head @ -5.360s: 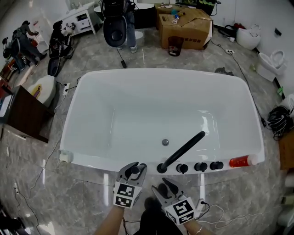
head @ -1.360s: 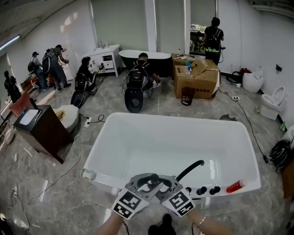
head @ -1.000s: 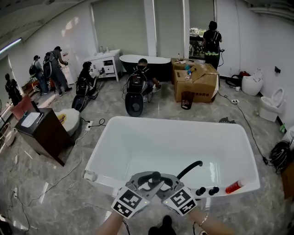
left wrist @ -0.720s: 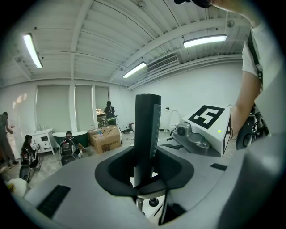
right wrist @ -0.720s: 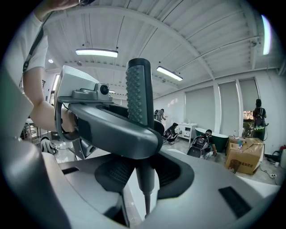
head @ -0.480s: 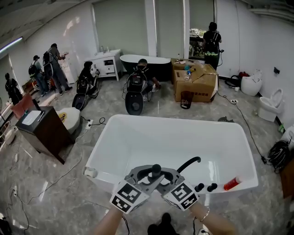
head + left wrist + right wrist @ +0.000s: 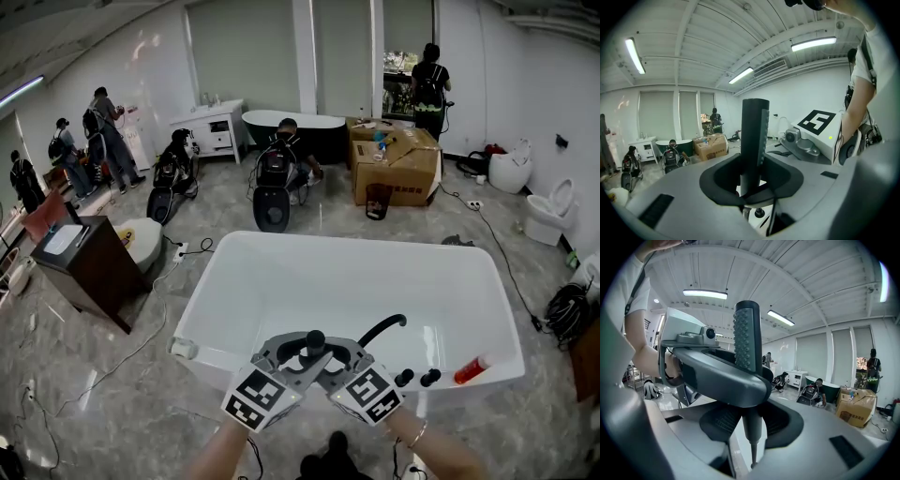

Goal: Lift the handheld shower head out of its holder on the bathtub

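Observation:
The black handheld shower head (image 7: pixel 315 341) stands upright above the near rim of the white bathtub (image 7: pixel 217 302), clear of the tub's edge. My left gripper (image 7: pixel 298 352) and right gripper (image 7: pixel 332 352) meet around it from either side, both shut on it. In the left gripper view the shower head (image 7: pixel 753 140) is a dark upright bar clamped between the left gripper's (image 7: pixel 751 183) black pads. In the right gripper view its nubbed face (image 7: pixel 746 337) rises above the right gripper (image 7: pixel 752 422), with a thin stem hanging below; the left gripper crosses in front.
A curved black spout (image 7: pixel 381 328), two black knobs (image 7: pixel 416 378) and a red bottle (image 7: pixel 470 370) sit on the tub's near rim to the right. A dark cabinet (image 7: pixel 86 272) stands left. Cardboard boxes (image 7: pixel 394 167), several people and toilets (image 7: pixel 547 211) are farther off.
Earlier the two grippers were apart at the tub's rim; now both are closed together on the shower head. Over the last second they have risen slightly with it.

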Available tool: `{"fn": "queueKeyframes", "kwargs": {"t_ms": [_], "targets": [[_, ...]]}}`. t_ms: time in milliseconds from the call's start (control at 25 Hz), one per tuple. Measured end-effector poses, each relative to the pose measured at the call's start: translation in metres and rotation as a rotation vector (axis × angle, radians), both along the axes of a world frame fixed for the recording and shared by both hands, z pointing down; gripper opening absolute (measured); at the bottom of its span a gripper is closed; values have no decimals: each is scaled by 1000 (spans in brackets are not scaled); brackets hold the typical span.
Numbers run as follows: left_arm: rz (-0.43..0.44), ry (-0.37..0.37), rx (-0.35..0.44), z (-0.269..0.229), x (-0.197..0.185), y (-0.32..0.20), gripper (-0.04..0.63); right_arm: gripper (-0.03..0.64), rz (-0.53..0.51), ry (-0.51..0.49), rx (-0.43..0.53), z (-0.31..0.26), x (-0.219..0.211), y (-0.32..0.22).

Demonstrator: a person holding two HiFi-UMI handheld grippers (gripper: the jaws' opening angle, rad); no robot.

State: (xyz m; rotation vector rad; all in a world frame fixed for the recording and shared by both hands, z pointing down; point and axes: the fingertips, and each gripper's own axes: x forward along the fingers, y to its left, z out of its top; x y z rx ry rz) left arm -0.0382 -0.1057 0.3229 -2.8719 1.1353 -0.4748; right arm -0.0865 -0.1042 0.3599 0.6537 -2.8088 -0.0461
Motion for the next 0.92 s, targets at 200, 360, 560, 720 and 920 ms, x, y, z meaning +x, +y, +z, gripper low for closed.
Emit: {"fn": "queueKeyframes", "kwargs": {"t_ms": [200,360,560,720,920], "targets": [[0,-4,1,-4,1,6,152,140,3,9,8,-3,2,5],[-4,-2,0,-4,-1,6,152,140,1,15,13,-3,-1,6],[-7,1,5,-7,-1,7,152,140,-4,18,23,-6,0,6],[-5,-2,10,-8,-5,10,152,140,-7,16,18,-8,-5,10],[1,-8,14,-9,-6,10,152,140,-5,15,22,-9,-6,9]]}}
